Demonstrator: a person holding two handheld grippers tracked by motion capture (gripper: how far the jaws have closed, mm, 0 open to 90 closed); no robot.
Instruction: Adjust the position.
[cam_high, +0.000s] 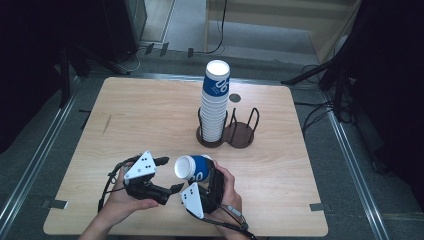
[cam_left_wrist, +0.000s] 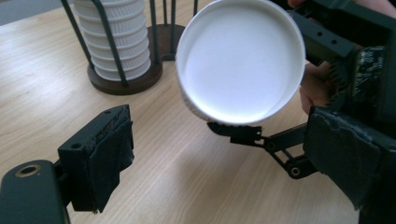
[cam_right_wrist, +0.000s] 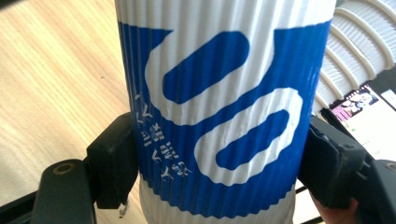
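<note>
Near the table's (cam_high: 150, 115) front edge, the right gripper (cam_high: 200, 176) clamps a blue-and-white paper cup (cam_high: 192, 168) lying sideways, its open mouth facing left toward the left gripper (cam_high: 170, 174), whose jaws stand apart just beside the rim.

A light wooden table (cam_high: 150, 120) with rounded corners stands on grey carpeted floor (cam_high: 345, 190). Metal rails (cam_high: 40, 160) run along the floor on both sides of the table. Beyond the far edge, black cables (cam_high: 220, 30) trail across the carpet toward a pale wooden frame (cam_high: 280, 20) and a strip of lighter flooring. Dark equipment and black stands (cam_high: 65, 75) fill the shadowed left and right sides of the room. Even light falls from above onto the tabletop, leaving the room's edges dim
</note>
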